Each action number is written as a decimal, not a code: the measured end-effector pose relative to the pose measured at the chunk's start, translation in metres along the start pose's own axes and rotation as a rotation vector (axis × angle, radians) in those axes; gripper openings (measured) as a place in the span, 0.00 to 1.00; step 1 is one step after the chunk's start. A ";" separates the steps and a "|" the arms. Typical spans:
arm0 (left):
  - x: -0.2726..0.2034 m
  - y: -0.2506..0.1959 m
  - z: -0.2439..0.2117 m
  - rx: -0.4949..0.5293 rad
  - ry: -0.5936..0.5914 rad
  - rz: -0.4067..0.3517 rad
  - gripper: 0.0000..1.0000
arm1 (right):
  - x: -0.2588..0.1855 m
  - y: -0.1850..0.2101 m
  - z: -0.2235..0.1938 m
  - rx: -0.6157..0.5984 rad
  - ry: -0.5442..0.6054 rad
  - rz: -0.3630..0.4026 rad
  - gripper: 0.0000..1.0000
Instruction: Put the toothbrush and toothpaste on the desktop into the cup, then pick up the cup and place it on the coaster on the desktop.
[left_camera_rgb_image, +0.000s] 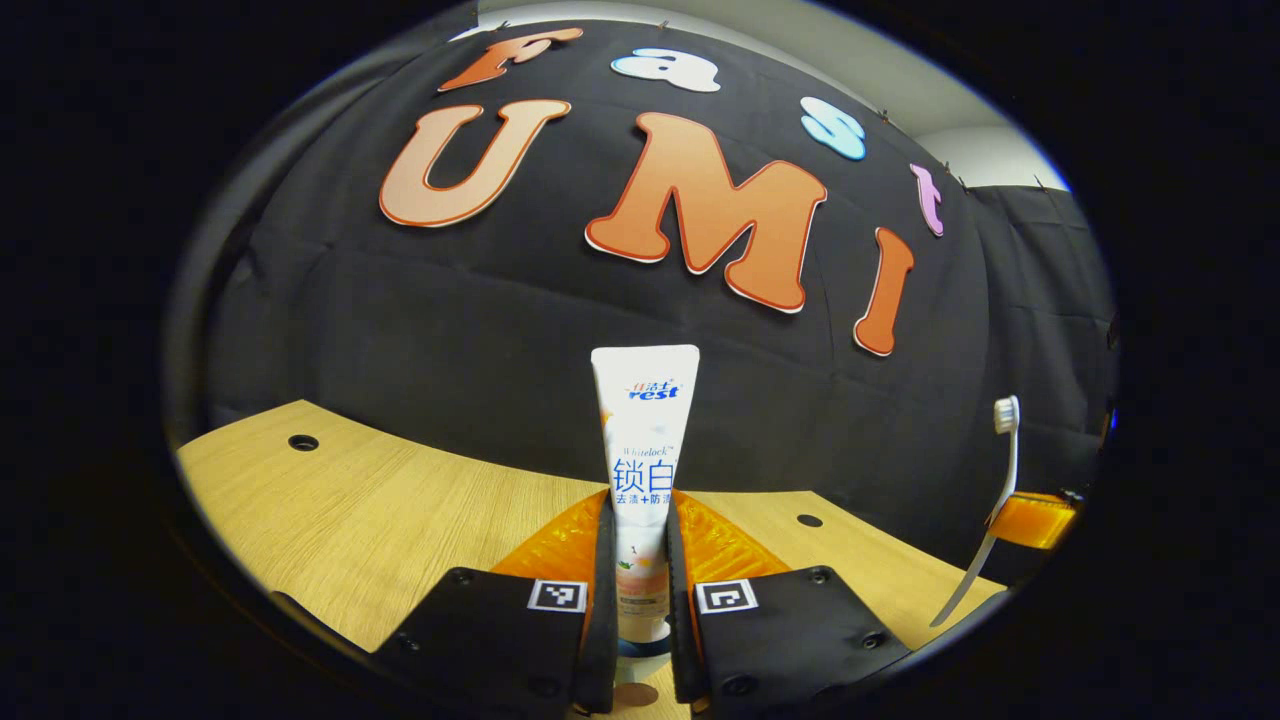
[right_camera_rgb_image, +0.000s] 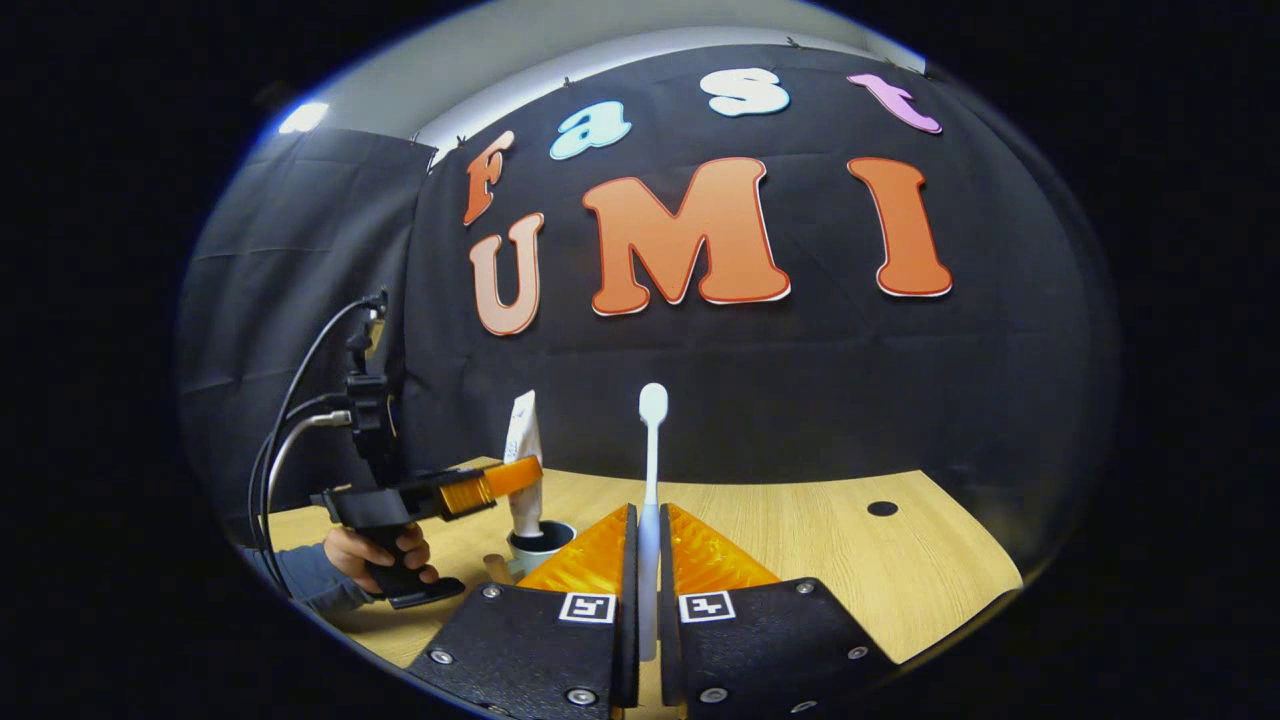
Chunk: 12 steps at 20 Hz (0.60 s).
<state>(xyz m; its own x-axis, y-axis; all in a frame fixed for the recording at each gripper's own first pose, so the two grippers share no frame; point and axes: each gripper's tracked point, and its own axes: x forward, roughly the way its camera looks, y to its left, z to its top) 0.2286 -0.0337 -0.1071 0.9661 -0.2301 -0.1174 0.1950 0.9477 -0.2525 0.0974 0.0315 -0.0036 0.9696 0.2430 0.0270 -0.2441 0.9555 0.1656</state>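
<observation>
My left gripper (left_camera_rgb_image: 640, 510) is shut on the white toothpaste tube (left_camera_rgb_image: 643, 470), which stands upright between its orange fingers. In the right gripper view the tube (right_camera_rgb_image: 522, 440) has its lower end inside a white cup (right_camera_rgb_image: 545, 547) on the wooden desk, with the left gripper (right_camera_rgb_image: 490, 485) clamped on it from the side. A toothbrush (right_camera_rgb_image: 651, 470) stands upright, head up, with my right gripper (right_camera_rgb_image: 648, 515) shut on its handle. In the left gripper view the toothbrush (left_camera_rgb_image: 1000, 500) is at the far right, held in an orange finger (left_camera_rgb_image: 1035, 520). A brown coaster (left_camera_rgb_image: 635, 694) lies just below the tube.
The wooden desk (right_camera_rgb_image: 850, 570) stretches to the right, with a cable hole (right_camera_rgb_image: 882, 508) in it. Two more holes (left_camera_rgb_image: 303, 442) (left_camera_rgb_image: 809, 520) show in the left gripper view. A hand (right_camera_rgb_image: 380, 555) and cables (right_camera_rgb_image: 290, 420) are at the left. Black cloth walls stand behind.
</observation>
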 end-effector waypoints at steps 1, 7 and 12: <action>0.001 0.001 -0.004 0.006 0.001 0.004 0.26 | 0.002 0.001 0.004 0.000 -0.017 0.001 0.09; -0.004 0.000 -0.024 0.059 0.046 0.002 0.29 | 0.015 0.024 0.032 0.020 -0.122 0.052 0.09; -0.020 0.004 -0.033 0.082 0.068 0.011 0.35 | 0.032 0.036 0.039 0.039 -0.159 0.064 0.09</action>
<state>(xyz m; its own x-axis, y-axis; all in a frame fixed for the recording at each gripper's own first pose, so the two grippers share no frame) 0.2044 -0.0327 -0.1373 0.9549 -0.2319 -0.1854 0.2008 0.9644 -0.1720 0.1204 0.0672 0.0416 0.9429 0.2708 0.1939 -0.3078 0.9309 0.1967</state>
